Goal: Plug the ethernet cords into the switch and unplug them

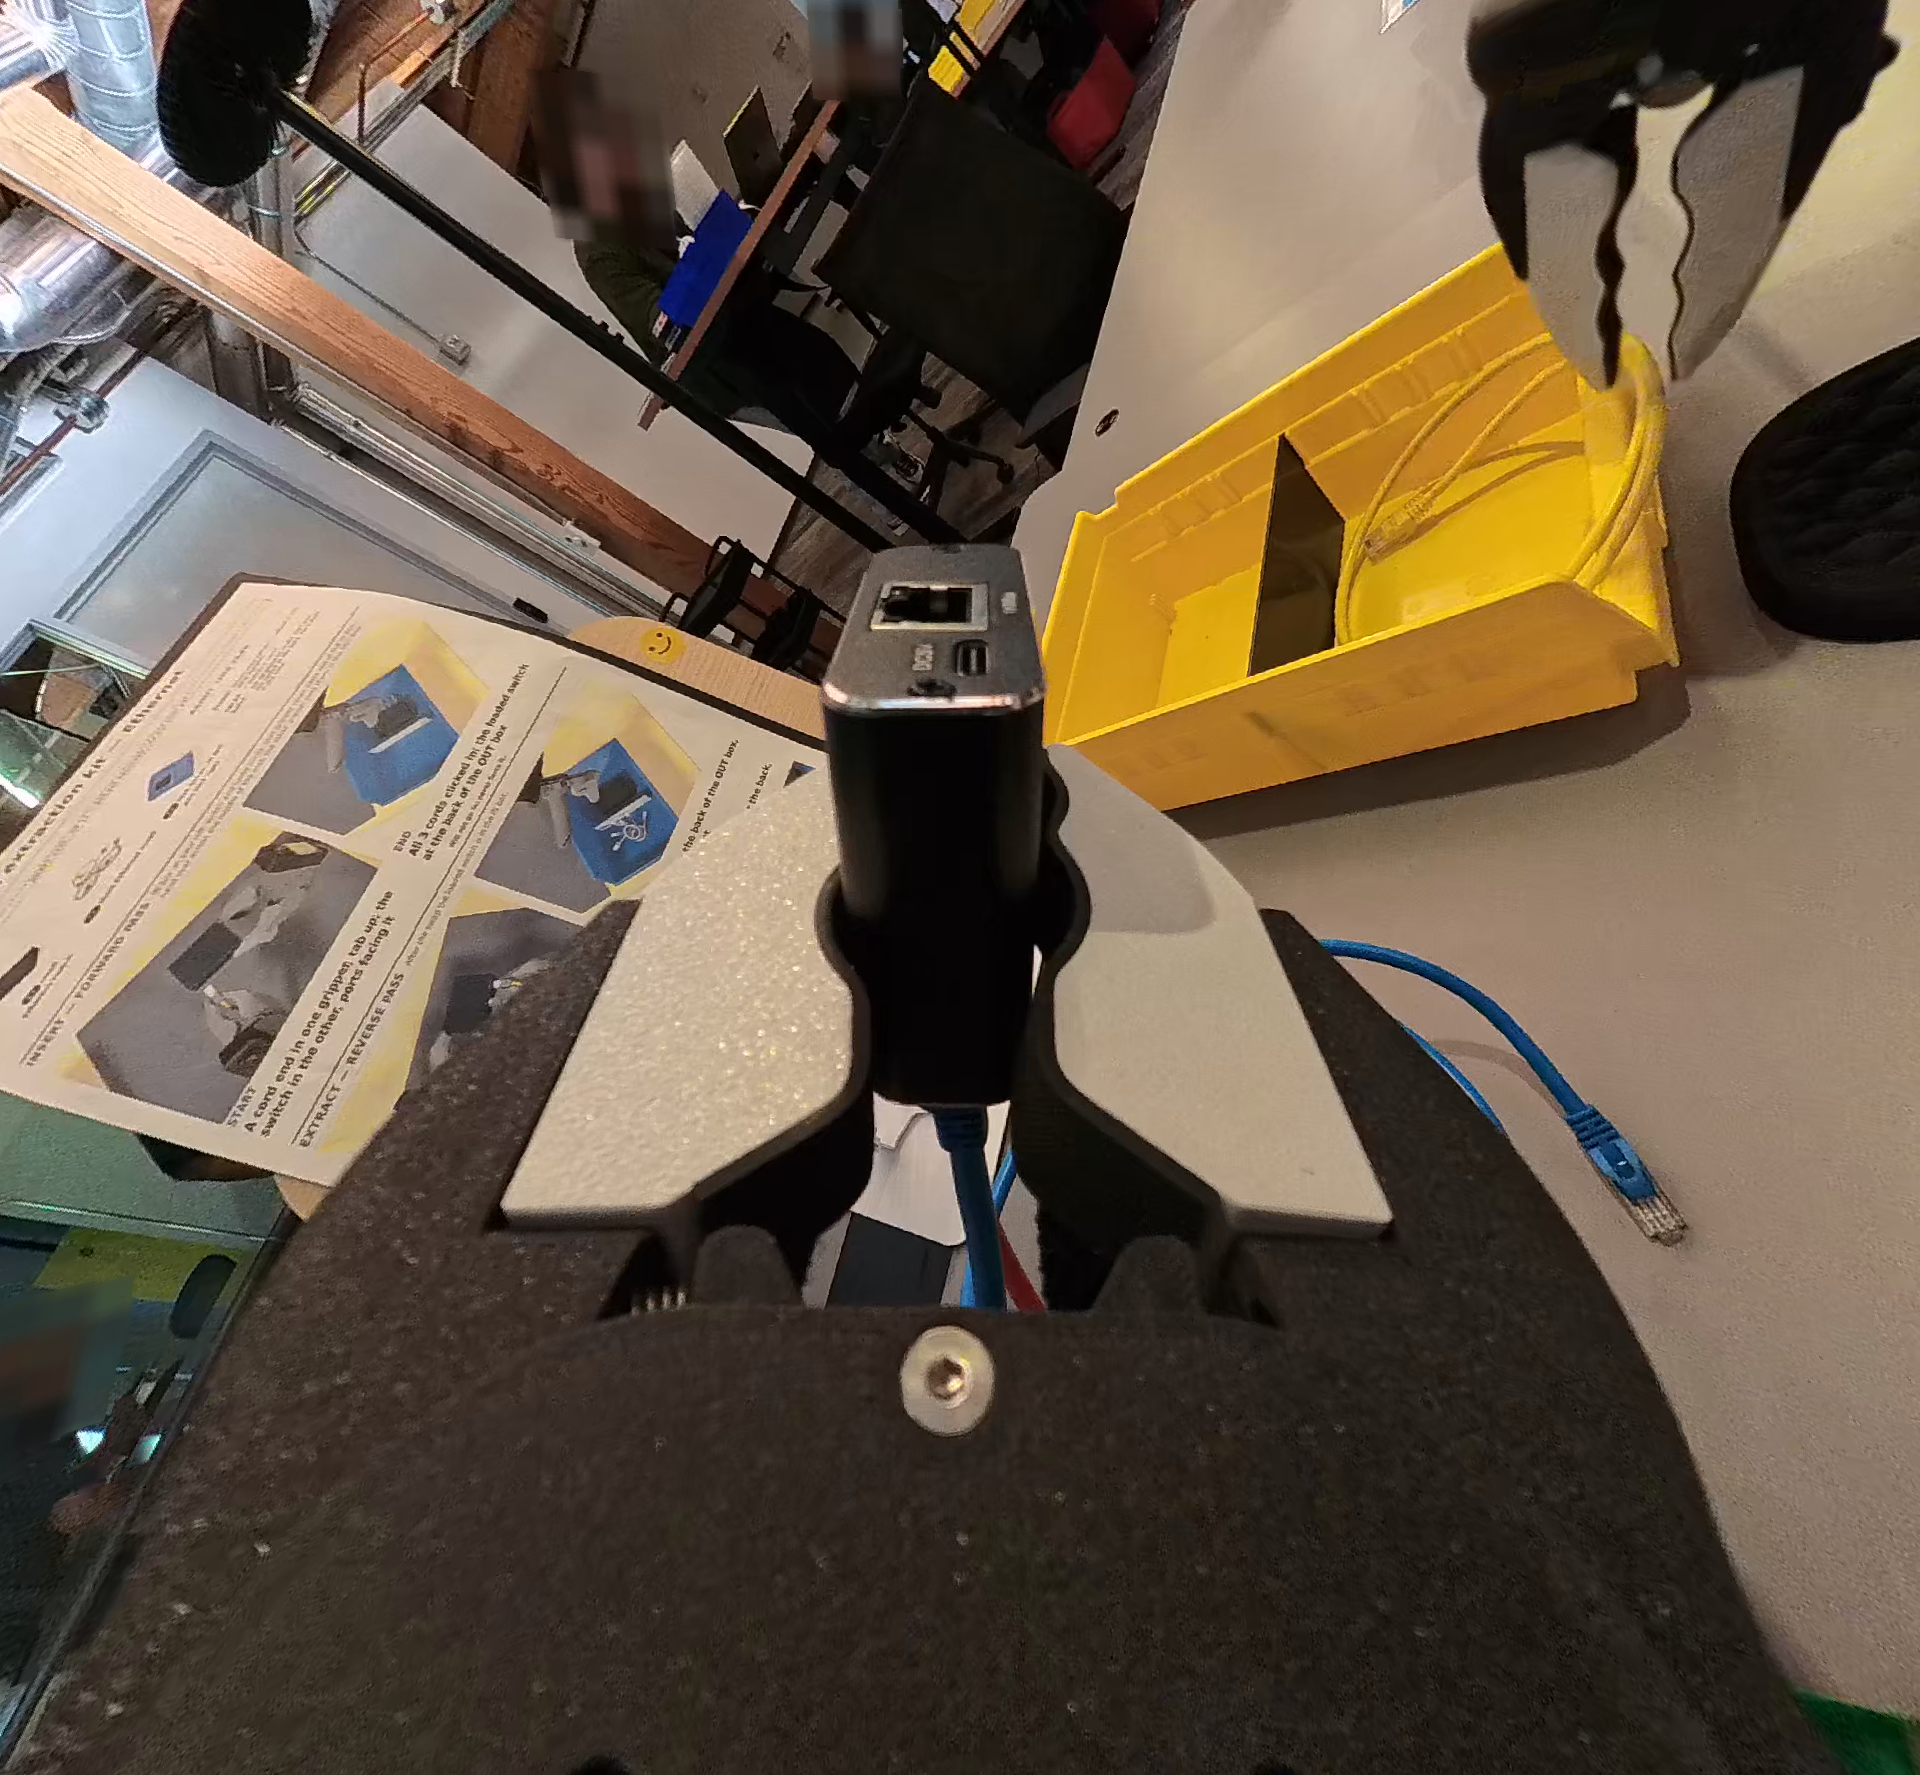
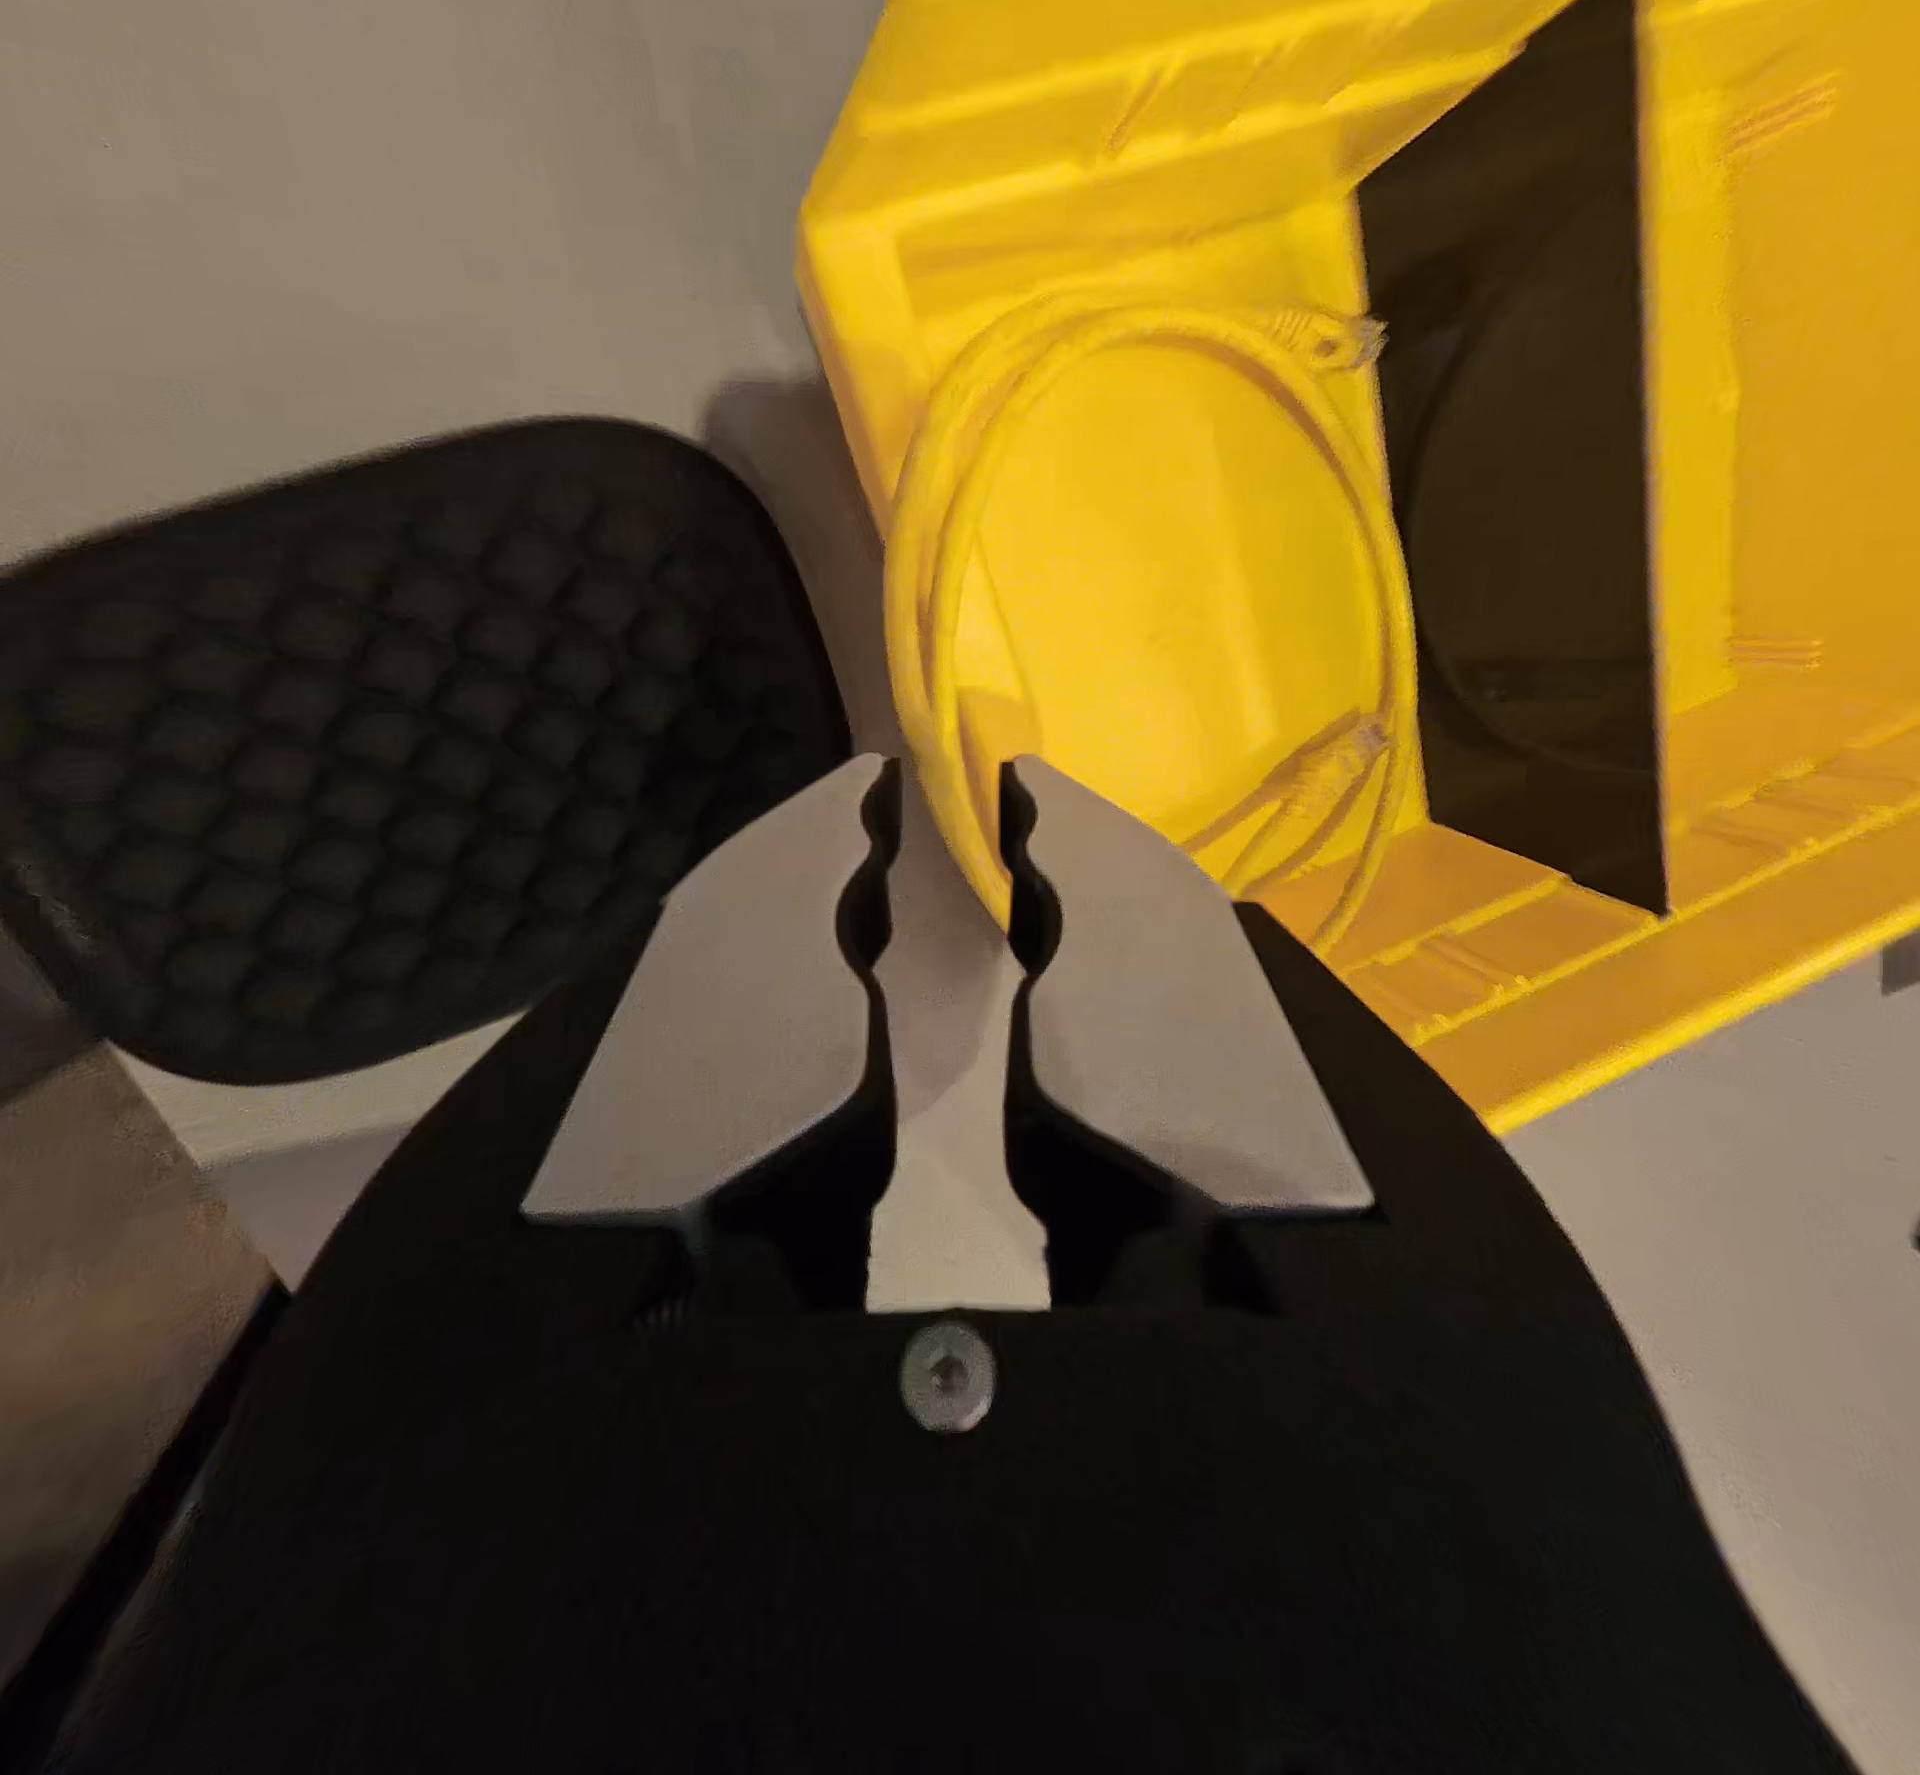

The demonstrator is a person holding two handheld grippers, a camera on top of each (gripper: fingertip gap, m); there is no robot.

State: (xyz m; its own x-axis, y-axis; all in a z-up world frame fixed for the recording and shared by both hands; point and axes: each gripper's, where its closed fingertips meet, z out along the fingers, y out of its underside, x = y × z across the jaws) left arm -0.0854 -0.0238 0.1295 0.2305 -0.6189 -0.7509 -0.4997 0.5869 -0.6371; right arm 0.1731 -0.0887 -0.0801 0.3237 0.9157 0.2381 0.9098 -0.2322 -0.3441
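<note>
My left gripper point(image 1: 940, 884) is shut on a black ethernet switch point(image 1: 935, 790), held upright with one end's port facing the camera. A blue cord point(image 1: 977, 1206) runs from the switch's lower end; its other plug point(image 1: 1626, 1185) lies on the grey table. My right gripper point(image 2: 948, 769) is open and empty, its tips just over the near rim of a yellow bin point(image 2: 1558, 1029). It also shows in the left wrist view point(image 1: 1642, 364) at the top right. A coiled yellow cord point(image 2: 1143, 582) lies in the bin, also seen in the left wrist view point(image 1: 1475, 478).
A black divider point(image 2: 1538, 478) splits the bin point(image 1: 1351, 697). A black mesh chair back point(image 2: 364, 738) sits beside the bin, at the right in the left wrist view point(image 1: 1839, 510). A printed instruction sheet point(image 1: 312, 852) lies at the left. People sit at desks beyond the table. My right fingertips sit around 35 cm from my left ones.
</note>
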